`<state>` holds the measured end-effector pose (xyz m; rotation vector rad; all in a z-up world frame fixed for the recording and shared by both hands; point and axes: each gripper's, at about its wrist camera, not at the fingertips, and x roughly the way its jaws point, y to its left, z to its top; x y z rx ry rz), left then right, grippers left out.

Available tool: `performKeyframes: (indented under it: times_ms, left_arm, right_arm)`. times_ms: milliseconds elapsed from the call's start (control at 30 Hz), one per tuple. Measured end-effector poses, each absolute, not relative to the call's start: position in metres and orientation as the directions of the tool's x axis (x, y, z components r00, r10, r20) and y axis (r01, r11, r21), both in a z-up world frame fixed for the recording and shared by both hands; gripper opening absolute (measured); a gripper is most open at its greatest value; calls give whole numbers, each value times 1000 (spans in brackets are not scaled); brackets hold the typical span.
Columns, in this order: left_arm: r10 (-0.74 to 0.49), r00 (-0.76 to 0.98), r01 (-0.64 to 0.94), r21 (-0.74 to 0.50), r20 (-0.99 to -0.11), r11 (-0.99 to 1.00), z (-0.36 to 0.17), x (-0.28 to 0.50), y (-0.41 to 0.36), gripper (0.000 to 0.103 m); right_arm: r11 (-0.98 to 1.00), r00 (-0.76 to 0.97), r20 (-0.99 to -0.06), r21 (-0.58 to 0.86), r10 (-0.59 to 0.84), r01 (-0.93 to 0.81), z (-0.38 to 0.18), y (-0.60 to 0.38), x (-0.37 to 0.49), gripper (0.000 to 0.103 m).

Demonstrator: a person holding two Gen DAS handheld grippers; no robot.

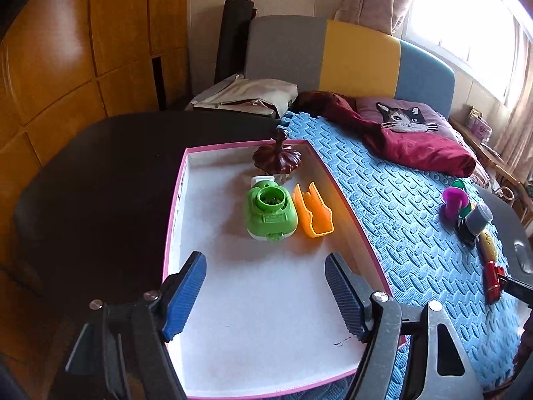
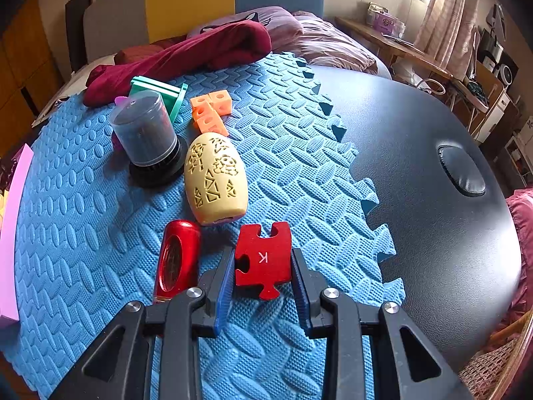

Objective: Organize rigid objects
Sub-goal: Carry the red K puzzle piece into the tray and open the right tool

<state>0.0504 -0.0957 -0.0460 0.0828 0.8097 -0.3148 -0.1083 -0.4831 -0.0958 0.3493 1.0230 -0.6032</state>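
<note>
Pretty clearly a home bedroom: a padded headboard (image 1: 349, 56) is seen at 12 o'clock, a cat pillow (image 1: 404, 118) and curtained window (image 1: 466, 26) toward 2.

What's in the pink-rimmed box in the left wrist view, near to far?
Open left gripper → green round plastic gadget and orange plastic scoop-like piece side by side → dark brown glossy pumpkin-shaped lid, against the far wall.
</note>
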Motion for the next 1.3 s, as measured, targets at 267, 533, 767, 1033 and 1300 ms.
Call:
performKeyframes:
  times_ms: [267, 533, 767, 1033, 1300]
  left_arm:
    - [-239, 650, 295, -51, -721, 954, -45, 49, -89, 75]
    - [-240, 655, 286, -59, -716, 957, -44, 49, -84, 75]
    - [-225, 668, 248, -73, -710, 966, -42, 52, -68, 75]
    - [-185, 680, 178, -85, -710, 980, -41, 58, -40, 74]
    - [-166, 677, 131, -104, -717, 986, -45, 63, -19, 74]
  right_arm:
    - [774, 464, -828, 59, -315, 631, -78, -485, -117, 32]
    - [823, 588, -767, 145, -257, 550, -55, -464, -114, 32]
    - [932, 682, -725, 179, -91, 314, -25, -388, -73, 32]
    - [966, 658, -729, 260, 187, 13, -26, -281, -9, 32]
    - [980, 557, -806, 163, 200, -117, -59, -210, 47, 32]
